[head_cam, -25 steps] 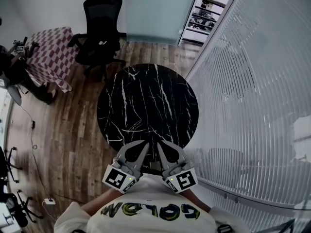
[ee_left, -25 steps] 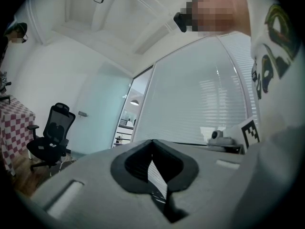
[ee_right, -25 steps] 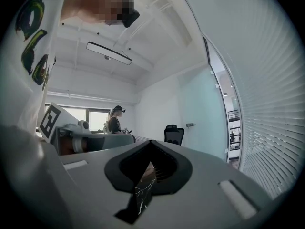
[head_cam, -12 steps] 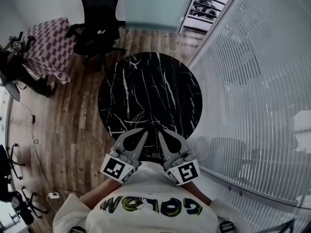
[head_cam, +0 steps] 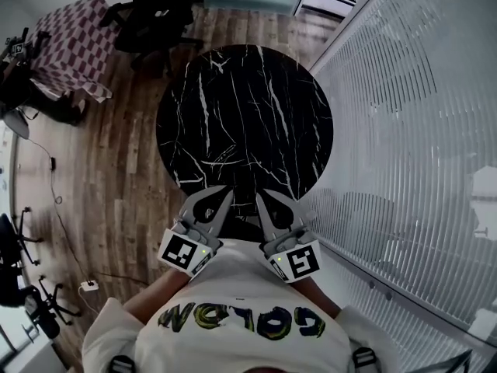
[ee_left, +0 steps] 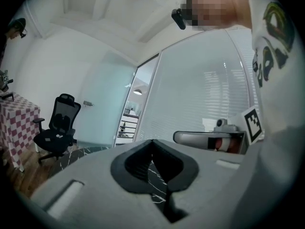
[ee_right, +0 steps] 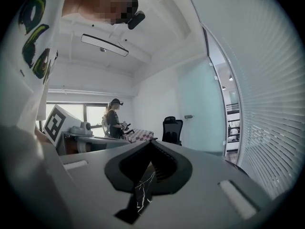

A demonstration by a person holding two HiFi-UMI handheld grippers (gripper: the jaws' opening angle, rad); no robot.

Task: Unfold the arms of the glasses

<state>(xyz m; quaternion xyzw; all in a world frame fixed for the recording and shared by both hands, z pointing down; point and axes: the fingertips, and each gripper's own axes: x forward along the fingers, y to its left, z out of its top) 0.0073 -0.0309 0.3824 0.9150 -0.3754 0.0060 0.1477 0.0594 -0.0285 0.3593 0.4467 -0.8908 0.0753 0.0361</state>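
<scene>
Head view: left gripper [head_cam: 222, 193] and right gripper [head_cam: 261, 198], both clenched on nothing, lie side by side at the near rim of the round black marble table [head_cam: 245, 107]. Beyond stand an office chair [head_cam: 159, 14] and a checked table [head_cam: 66, 45], with a slatted wall [head_cam: 411, 146] alongside. The glasses cannot be made out.

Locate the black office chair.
Head view, upper left: the chair stands just past the round table's far edge, right of the checkered table.
</scene>
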